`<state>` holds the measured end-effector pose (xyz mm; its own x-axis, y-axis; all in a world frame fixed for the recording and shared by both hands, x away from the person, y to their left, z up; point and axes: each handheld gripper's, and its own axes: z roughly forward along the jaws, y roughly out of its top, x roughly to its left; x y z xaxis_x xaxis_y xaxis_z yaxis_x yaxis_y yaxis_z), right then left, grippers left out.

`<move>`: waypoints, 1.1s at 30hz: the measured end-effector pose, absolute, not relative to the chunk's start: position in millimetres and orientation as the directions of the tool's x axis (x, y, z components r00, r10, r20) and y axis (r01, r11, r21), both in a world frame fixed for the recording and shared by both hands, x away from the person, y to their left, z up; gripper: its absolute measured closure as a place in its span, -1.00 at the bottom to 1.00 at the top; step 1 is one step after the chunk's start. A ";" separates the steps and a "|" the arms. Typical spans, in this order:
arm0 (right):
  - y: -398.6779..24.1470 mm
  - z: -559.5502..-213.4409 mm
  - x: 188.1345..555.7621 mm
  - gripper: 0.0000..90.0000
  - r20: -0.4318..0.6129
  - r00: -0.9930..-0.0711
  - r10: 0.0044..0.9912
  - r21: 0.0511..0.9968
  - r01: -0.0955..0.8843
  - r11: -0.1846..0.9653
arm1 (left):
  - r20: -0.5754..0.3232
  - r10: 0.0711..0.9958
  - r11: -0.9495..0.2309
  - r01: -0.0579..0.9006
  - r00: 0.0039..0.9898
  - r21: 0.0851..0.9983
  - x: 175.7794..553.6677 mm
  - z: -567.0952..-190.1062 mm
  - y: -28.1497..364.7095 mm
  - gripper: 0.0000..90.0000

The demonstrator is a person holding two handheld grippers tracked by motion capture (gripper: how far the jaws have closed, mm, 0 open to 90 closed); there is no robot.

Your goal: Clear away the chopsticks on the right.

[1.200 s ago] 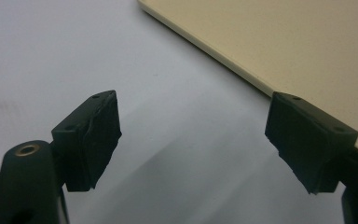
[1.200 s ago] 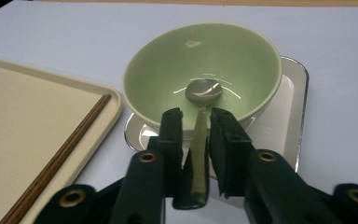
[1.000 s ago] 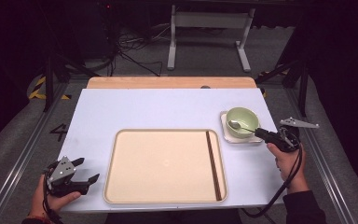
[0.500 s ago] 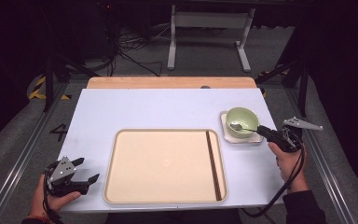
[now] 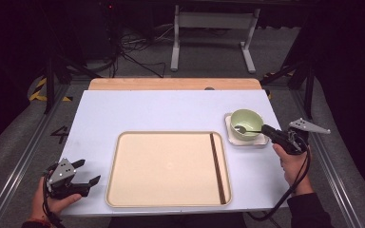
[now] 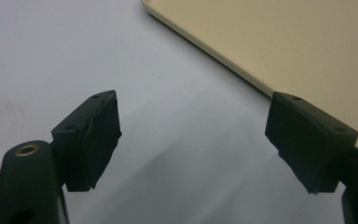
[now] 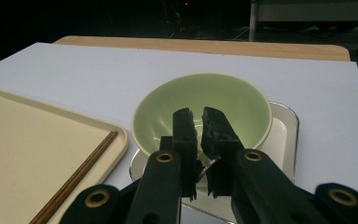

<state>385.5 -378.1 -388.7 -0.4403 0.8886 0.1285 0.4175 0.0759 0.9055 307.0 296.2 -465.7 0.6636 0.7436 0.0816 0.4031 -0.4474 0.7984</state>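
High view: the right claw (image 5: 268,130) grips the handle of a metal spoon (image 5: 247,129) whose head rests inside the green bowl (image 5: 246,124), just ahead of its jaws. The bowl sits on a small white dish (image 5: 230,134), off the right edge of the beige tray (image 5: 166,168). Chopsticks (image 5: 217,166) lie along the tray's right side, between the tray's middle and the claw. The left claw (image 5: 78,176) hovers wide at the near left corner of the table (image 5: 147,109), carrying nothing, with the tray just to its right.

Left gripper view: both pads (image 6: 95,135) stand well apart over bare table (nothing between them), and the tray's rim (image 6: 223,72) runs just beyond the right-hand pad.

Right gripper view: the jaws stand narrow, nearly together, pinching the thin spoon handle (image 7: 206,167) low between them. The bowl (image 7: 233,100) lies directly ahead, the dish (image 7: 284,135) under it, and the tray (image 7: 23,140) with the chopsticks (image 7: 81,175) off to the left.

Judging by the layout, the job reads as setting the tray: the chopsticks are in place, while the spoon is gripped but not yet lifted out, and bowl and dish are yet to go on.
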 end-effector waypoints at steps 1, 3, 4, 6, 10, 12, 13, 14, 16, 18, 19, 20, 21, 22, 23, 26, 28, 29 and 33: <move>-378.1 -388.7 385.5 0.89 0.129 -0.440 0.889 0.905 0.418 0.076 | 0.082 0.744 -0.447 0.403 0.664 0.798 307.0 -465.7 296.2 -0.58; -378.5 -388.3 385.8 0.93 0.126 -0.439 0.890 0.910 0.408 0.073 | 0.078 0.743 -0.445 0.404 0.664 0.799 306.8 -465.8 296.5 -0.58; -378.6 -387.9 385.7 1.00 0.122 -0.436 0.892 0.913 0.401 0.071 | 0.078 0.745 -0.443 0.405 0.662 0.800 306.6 -465.8 296.8 -0.58; -378.9 -387.4 385.9 1.00 0.126 -0.448 0.885 0.914 0.400 0.072 | 0.075 0.745 -0.440 0.405 0.662 0.801 306.5 -465.5 297.4 -0.58; -376.9 -386.9 386.3 1.00 0.110 -0.447 0.888 0.913 0.398 0.087 | 0.072 0.750 -0.433 0.405 0.658 0.805 306.4 -465.2 298.2 -0.58; -377.2 -386.3 385.7 1.00 0.109 -0.450 0.886 0.916 0.391 0.086 | 0.073 0.748 -0.435 0.404 0.659 0.805 306.4 -465.3 298.0 -0.58; -376.9 -385.8 385.4 1.00 0.111 -0.451 0.886 0.917 0.389 0.083 | 0.074 0.749 -0.435 0.405 0.659 0.804 306.3 -465.2 298.1 -0.58; -376.5 -385.4 385.3 1.00 0.105 -0.453 0.885 0.919 0.385 0.088 | 0.072 0.750 -0.433 0.406 0.657 0.805 306.1 -465.2 298.3 -0.58; -374.9 -384.2 384.7 1.00 0.099 -0.456 0.884 0.923 0.374 0.089 | 0.068 0.753 -0.426 0.406 0.655 0.809 305.6 -465.0 299.0 -0.58; -373.2 -382.6 384.4 1.00 0.088 -0.460 0.884 0.927 0.362 0.096 | 0.068 0.755 -0.424 0.406 0.652 0.810 304.8 -464.5 300.2 -0.58; -372.9 -382.1 384.3 1.00 0.082 -0.459 0.885 0.929 0.356 0.098 | 0.068 0.755 -0.424 0.406 0.652 0.810 304.8 -464.5 300.2 -0.58; -372.5 -381.4 384.3 1.00 0.079 -0.460 0.884 0.932 0.349 0.098 | 0.068 0.758 -0.422 0.408 0.649 0.810 303.5 -464.4 300.9 -0.58; -372.1 -380.6 384.3 1.00 0.077 -0.462 0.884 0.933 0.346 0.099 | 0.068 0.758 -0.422 0.408 0.649 0.810 303.0 -464.6 301.3 -0.58; -371.6 -379.7 384.4 1.00 0.072 -0.463 0.883 0.935 0.339 0.102 | 0.067 0.759 -0.420 0.410 0.647 0.810 302.4 -464.7 301.4 -0.58; -371.0 -379.1 384.4 1.00 0.069 -0.462 0.884 0.937 0.334 0.101 | 0.071 0.759 -0.424 0.408 0.647 0.809 302.0 -464.5 301.9 -0.58; -370.0 -377.4 384.9 1.00 0.063 -0.461 0.885 0.941 0.323 0.102 | 0.070 0.763 -0.421 0.411 0.643 0.808 300.1 -464.6 302.5 -0.58; -369.8 -376.2 385.0 1.00 0.051 -0.456 0.889 0.944 0.312 0.106 | 0.074 0.761 -0.425 0.410 0.645 0.807 299.2 -464.7 303.2 -0.58; -369.8 -376.2 385.0 1.00 0.051 -0.456 0.889 0.944 0.312 0.106 | 0.074 0.761 -0.425 0.410 0.645 0.807 299.2 -464.7 303.2 -0.58; -370.5 -372.5 384.3 1.00 0.049 -0.451 0.891 0.951 0.293 0.095 | 0.073 0.765 -0.423 0.413 0.640 0.807 296.8 -464.9 304.1 -0.58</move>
<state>384.3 -370.5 -372.5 -0.4509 0.8912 0.0494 0.2926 0.0953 0.9515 296.8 304.1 -464.9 0.6401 0.7648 0.0727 0.4133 -0.4226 0.8066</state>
